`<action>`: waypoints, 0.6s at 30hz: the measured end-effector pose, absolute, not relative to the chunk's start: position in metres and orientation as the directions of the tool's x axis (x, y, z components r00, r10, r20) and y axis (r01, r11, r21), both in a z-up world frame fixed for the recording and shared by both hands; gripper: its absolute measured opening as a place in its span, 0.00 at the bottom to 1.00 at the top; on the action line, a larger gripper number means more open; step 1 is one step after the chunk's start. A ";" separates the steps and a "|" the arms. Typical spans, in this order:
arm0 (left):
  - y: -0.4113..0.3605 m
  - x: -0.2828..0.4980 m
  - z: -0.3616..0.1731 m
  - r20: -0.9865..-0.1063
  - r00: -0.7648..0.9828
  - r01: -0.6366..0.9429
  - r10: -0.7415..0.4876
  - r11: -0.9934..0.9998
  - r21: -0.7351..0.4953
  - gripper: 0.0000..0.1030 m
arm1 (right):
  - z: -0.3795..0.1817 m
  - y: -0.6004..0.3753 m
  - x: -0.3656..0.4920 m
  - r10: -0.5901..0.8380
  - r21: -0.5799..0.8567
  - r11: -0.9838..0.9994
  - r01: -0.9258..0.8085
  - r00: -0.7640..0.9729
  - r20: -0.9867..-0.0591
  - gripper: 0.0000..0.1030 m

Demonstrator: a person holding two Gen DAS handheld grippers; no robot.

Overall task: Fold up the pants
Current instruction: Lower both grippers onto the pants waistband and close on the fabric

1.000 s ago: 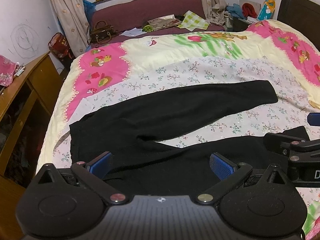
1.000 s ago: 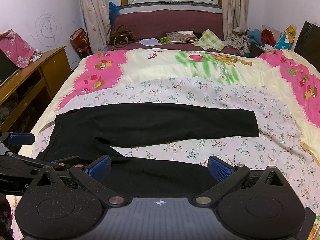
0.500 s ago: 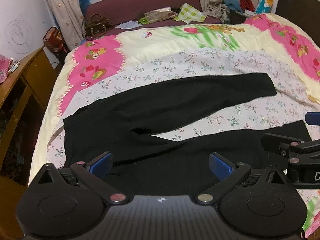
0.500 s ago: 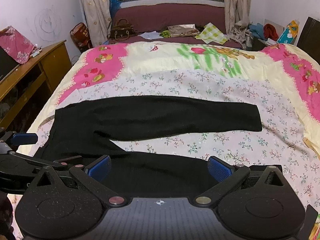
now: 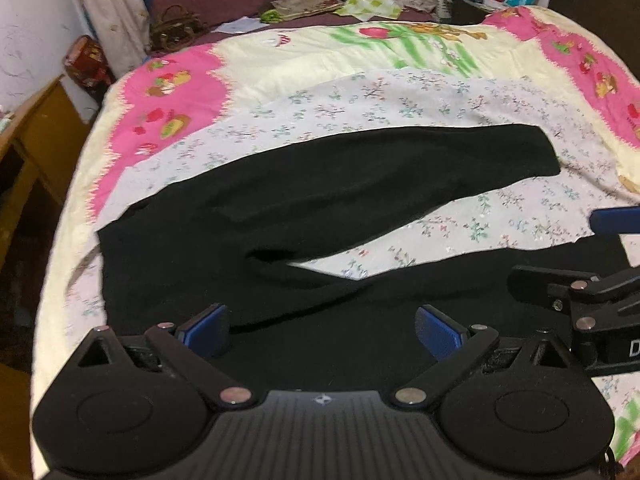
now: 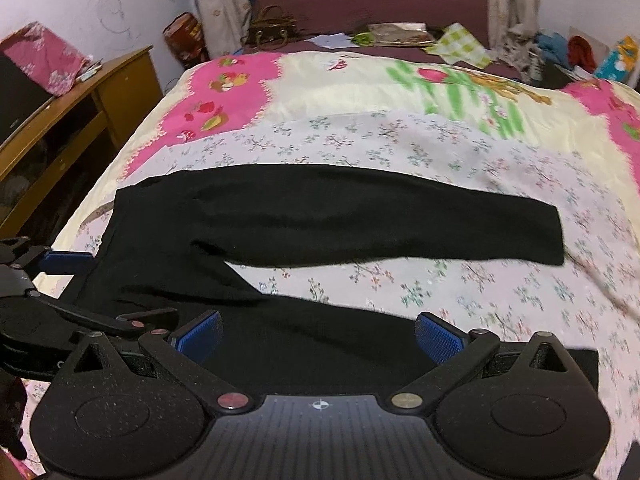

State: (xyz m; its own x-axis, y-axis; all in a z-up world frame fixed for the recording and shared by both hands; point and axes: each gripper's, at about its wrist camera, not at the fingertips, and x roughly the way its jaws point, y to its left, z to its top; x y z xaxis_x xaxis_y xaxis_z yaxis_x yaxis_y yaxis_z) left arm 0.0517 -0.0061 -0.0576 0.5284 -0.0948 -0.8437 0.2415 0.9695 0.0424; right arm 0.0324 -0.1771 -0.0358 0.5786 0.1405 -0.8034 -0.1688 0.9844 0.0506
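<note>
Bedroom with a curtained window ledge at the far wall and a wooden cabinet (image 6: 80,120) to the left. One bed (image 6: 360,80), covered by a pink-and-cream quilt with a floral sheet (image 6: 400,140) laid over its middle, serves as the work surface. One pair of black pants (image 6: 320,208) lies flat on the sheet, waistband to the left and both legs running to the right. The two legs are spread into a V: the far leg (image 5: 400,160) lies straight across the sheet, the near leg (image 6: 320,344) passes under both tools. This open layout presumably prepares the first fold, one leg to be laid over the other. Two grippers are present. The left gripper (image 5: 320,326) hangs over the near leg close to the crotch, its blue pads (image 5: 204,326) spread wide and holding nothing. The right gripper (image 6: 318,336) hangs over the same leg further toward the cuff, pads likewise spread and empty. Whether either touches the cloth cannot be told. Their spacing along one leg suggests a two-point pickup. No fold is made yet.
</note>
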 end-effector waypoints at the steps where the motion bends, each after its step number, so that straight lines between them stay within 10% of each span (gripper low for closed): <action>1: -0.005 0.059 -0.060 -0.844 0.525 0.248 -0.107 0.968 0.032 1.00 | -0.038 -0.178 0.040 0.148 0.050 0.982 -0.182 0.575 -0.805 0.88; 18: 0.009 0.218 -0.101 -0.801 0.580 0.480 -0.148 0.857 0.189 1.00 | -0.078 -0.195 0.220 0.244 -0.073 0.846 -0.529 0.504 -0.829 0.83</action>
State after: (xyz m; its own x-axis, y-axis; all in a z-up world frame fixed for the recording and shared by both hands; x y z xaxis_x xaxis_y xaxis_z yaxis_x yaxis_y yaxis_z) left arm 0.2184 0.0090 -0.1006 0.5795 -0.1483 -0.8014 0.4803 0.8565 0.1889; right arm 0.2202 -0.1951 -0.0781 0.5036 0.2437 -0.8288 -0.5287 0.8457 -0.0726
